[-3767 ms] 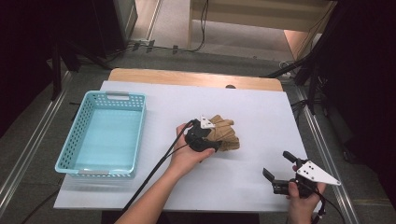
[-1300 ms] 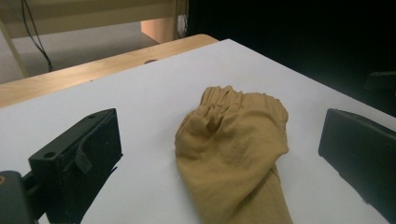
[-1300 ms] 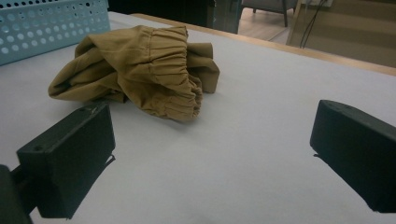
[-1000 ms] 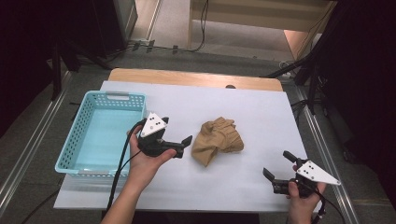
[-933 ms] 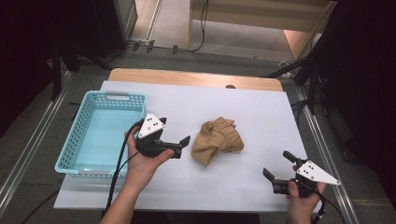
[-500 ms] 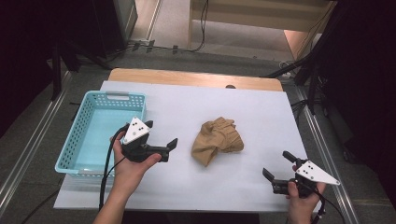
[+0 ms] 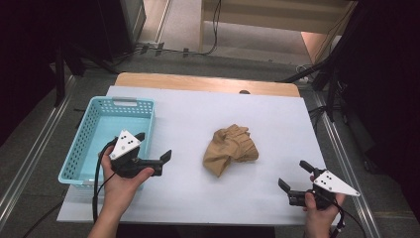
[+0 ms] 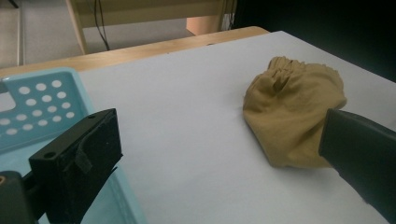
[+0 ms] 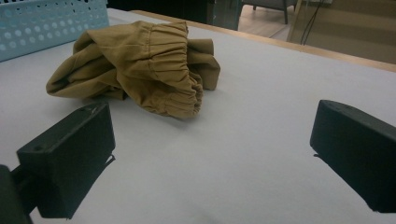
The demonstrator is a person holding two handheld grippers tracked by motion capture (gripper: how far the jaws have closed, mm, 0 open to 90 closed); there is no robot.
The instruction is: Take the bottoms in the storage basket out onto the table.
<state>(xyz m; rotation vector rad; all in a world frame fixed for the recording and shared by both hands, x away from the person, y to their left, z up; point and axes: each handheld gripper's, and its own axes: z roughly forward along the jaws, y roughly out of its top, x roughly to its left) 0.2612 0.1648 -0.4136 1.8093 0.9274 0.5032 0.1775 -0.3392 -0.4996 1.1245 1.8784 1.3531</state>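
The left gripper (image 7: 151,148) is drawing back toward the blue basket (image 7: 84,148), jaws apart, away from the tan elastic-waist garment (image 7: 230,148) bunched mid-table. The right gripper (image 7: 294,176) is waiting at five o'clock, jaws spread. Soft and light, the garment looks best pinched at its gathered waistband; its long axis is running roughly seven to one o'clock.

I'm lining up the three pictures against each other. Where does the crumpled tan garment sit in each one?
High view: the tan garment lies mid-table, right of centre.
Left gripper view: it fills the right side, partly behind the right-hand jaw.
Right gripper view: upper left, beyond the jaws.
Shared landmark: the light blue perforated basket, seen in all three.
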